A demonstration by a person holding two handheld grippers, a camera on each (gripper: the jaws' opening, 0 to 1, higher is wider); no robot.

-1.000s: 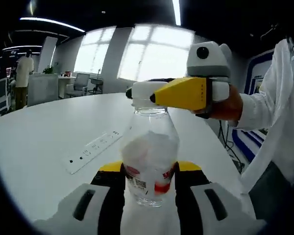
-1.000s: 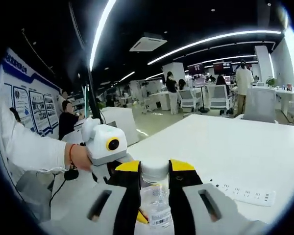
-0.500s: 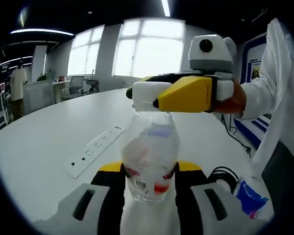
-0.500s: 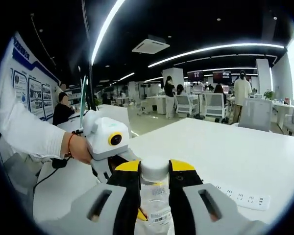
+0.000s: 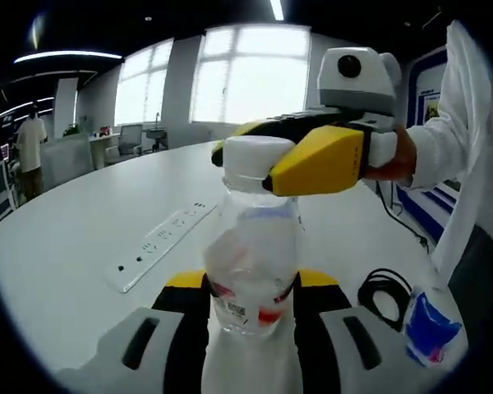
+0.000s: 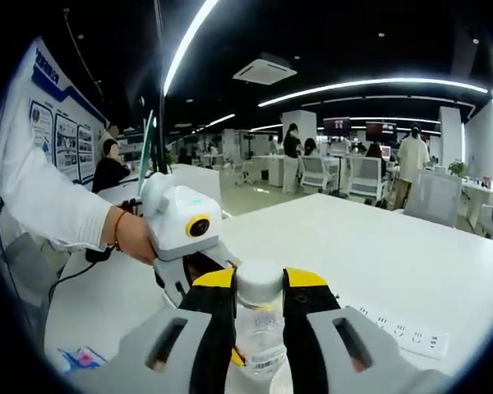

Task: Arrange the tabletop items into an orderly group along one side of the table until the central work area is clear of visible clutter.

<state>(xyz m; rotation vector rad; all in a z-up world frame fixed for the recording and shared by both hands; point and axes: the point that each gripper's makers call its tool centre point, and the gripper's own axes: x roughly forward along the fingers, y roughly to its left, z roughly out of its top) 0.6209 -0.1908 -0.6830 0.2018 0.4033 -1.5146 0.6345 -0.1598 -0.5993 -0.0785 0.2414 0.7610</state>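
Gripping it low at the label, the left tongs (image 5: 251, 305) are clamped on the body of a clear plastic bottle (image 5: 252, 261), which is held upright above the near edge of the white worktop (image 5: 74, 238). Up top, the white cap (image 6: 259, 281) is pinched between the yellow-tipped jaws of the right tongs (image 6: 259, 305). The bottle is judged light and nearly empty, thin-walled and easily crushed, so the stiffer cap and neck are the surer places to be held. A white power strip (image 5: 159, 244) is seen lying to the left on the smooth, glossy worktop, with a coiled black cable (image 5: 384, 289) and a blue packet (image 5: 430, 328) to the right. Beyond, an open office with bright windows, chairs and standing people is seen.
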